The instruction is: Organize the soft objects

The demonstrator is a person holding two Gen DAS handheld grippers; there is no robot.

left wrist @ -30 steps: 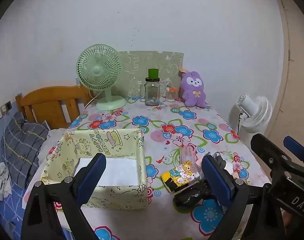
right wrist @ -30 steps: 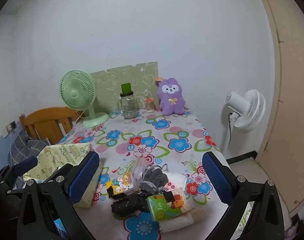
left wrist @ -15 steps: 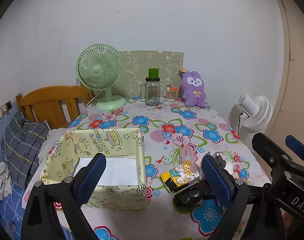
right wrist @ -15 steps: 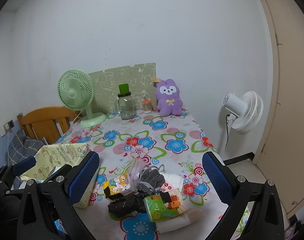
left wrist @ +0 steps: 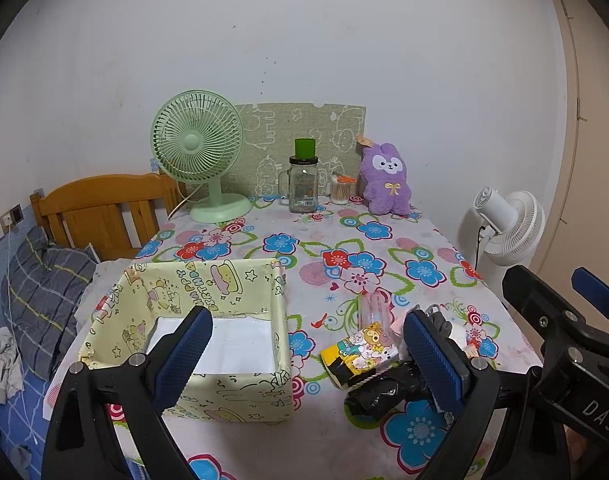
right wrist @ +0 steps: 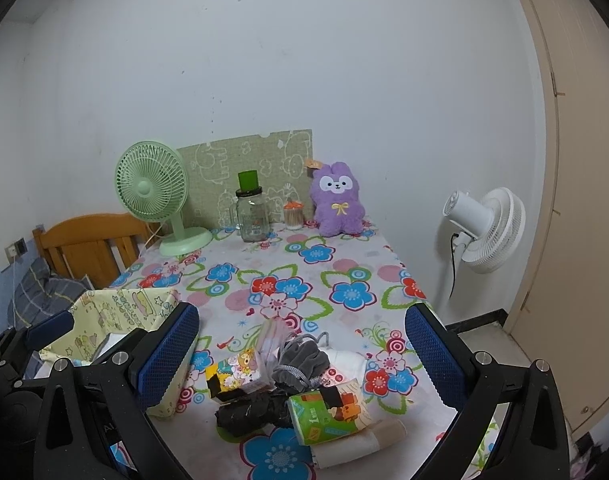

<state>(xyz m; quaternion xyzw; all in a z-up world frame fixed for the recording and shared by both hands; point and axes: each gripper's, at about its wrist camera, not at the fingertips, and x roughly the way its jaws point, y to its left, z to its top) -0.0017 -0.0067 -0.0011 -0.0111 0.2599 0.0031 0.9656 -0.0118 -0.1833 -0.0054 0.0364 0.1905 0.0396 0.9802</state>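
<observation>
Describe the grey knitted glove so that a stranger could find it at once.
On the flower-patterned tablecloth, look at the small pile at the near edge, right of the pale yellow fabric box. The grey knitted glove lies on top, the only plain grey item there, with a grey cord.

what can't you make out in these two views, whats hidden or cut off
- Left wrist view: part of the pile hides behind the left gripper's right-hand jaw.
- Right wrist view: the box interior is hidden by its wall and the right gripper's jaw.
- Both views: print on the tissue packs is too small to read.
</observation>
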